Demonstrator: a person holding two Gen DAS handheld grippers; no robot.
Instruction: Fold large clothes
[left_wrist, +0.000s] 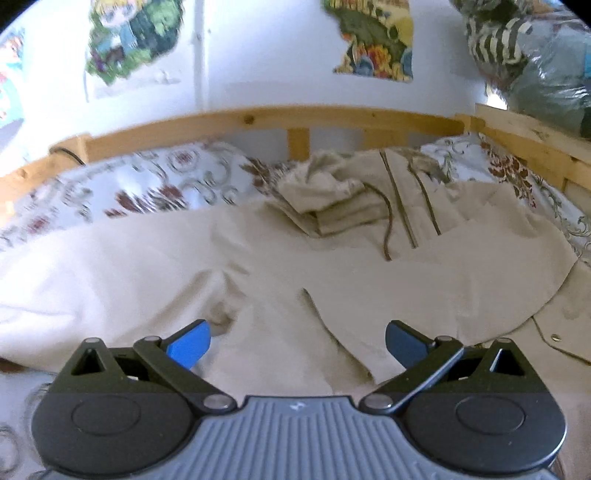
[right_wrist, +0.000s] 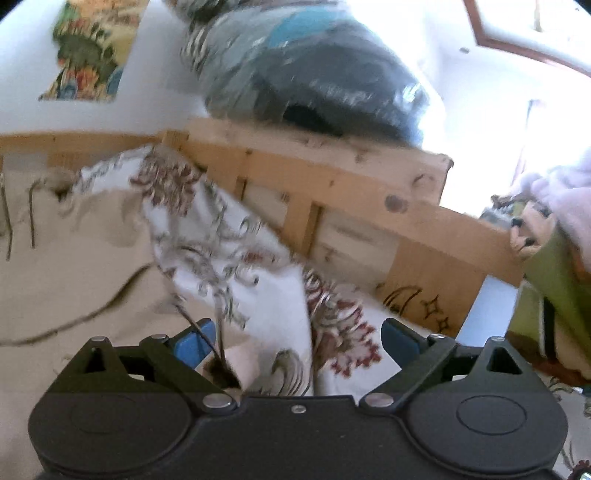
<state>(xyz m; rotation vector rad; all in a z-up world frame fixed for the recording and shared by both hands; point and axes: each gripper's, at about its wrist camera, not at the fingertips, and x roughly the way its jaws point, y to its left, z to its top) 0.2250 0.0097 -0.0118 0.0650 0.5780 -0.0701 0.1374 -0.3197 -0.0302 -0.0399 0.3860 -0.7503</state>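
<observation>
A large beige hooded garment (left_wrist: 258, 266) lies spread over the bed, its hood and dark drawstrings (left_wrist: 386, 225) bunched toward the headboard. My left gripper (left_wrist: 297, 341) is open just above the garment's lower part, holding nothing. In the right wrist view the garment (right_wrist: 66, 266) fills the left side, with a dark cord trailing across it. My right gripper (right_wrist: 297, 341) is open and empty, over the floral bedsheet (right_wrist: 236, 254) at the garment's right edge.
A wooden bed rail (left_wrist: 258, 118) runs along the wall, and a wooden side board (right_wrist: 332, 206) closes the right. Bagged clothes (right_wrist: 314, 81) sit on top of that board. Posters (left_wrist: 133, 37) hang on the white wall. A green-clad pile (right_wrist: 554, 280) stands at far right.
</observation>
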